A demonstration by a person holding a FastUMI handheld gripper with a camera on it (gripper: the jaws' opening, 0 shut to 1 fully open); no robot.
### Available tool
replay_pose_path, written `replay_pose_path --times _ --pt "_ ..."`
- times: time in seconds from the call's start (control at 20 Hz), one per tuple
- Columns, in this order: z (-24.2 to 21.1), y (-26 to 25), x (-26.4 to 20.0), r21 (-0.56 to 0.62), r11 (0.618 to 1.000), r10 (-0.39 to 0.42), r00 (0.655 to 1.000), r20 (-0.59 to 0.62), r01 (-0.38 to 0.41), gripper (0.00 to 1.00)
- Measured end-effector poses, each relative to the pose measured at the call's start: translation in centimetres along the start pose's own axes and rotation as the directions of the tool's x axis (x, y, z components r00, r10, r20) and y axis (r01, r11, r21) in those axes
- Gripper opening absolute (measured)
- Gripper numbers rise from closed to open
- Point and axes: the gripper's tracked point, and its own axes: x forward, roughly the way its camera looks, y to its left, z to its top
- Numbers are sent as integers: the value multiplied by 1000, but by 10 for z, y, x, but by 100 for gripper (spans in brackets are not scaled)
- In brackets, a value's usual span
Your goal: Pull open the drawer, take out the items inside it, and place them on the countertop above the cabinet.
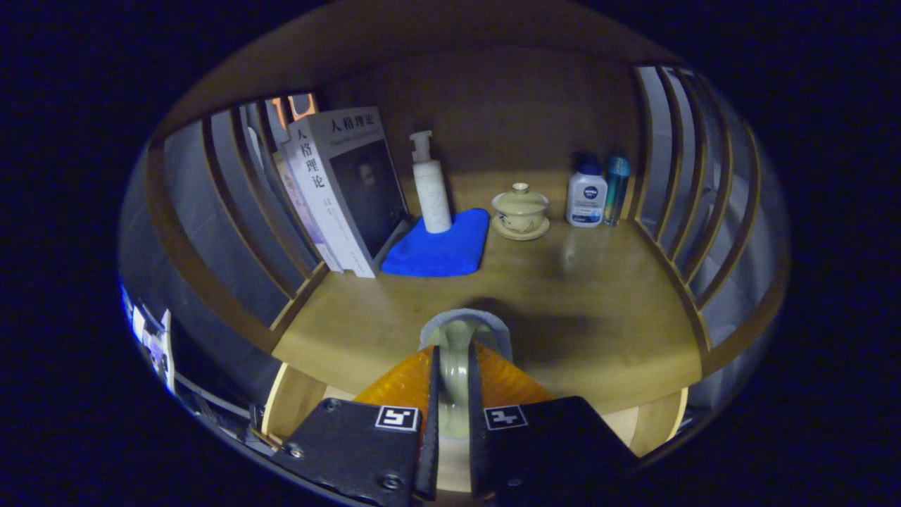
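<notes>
Gripper (454, 352) clamped narrow on a pale cup (459, 338), both fingers pressing its sides, just over the desk's (598, 310) near edge. Beyond: blue cloth (440, 250) under a white pump bottle (431, 184), books (345, 190), lidded teacup (521, 209), two small bottles (597, 191).

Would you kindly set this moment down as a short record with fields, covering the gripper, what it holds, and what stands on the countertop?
gripper: gripper shut on a pale ceramic piece, carried over the front of the countertop
back left: books leaning against the slatted side
left of middle: white pump bottle standing on a blue cloth
middle: lidded cup on its saucer
back right: white bottle beside a blue bottle
</notes>
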Motion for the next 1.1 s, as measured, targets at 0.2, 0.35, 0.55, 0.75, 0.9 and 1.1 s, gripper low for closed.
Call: replay_pose_path --times 0.2,0.35,0.55,0.75,0.9,1.1 --pt "2 -3 20 43 999 10 1000 7 -11 21" --pt "8 -5 29 65 998 15 999 33 -17 21" --pt "13 -3 35 56 998 15 999 49 -18 21" --pt "13 -5 35 36 999 2 998 56 -4 21" --pt "15 -7 36 4 1000 -27 997 70 27 21" --pt "12 -10 34 -117 990 -69 996 54 75 46"
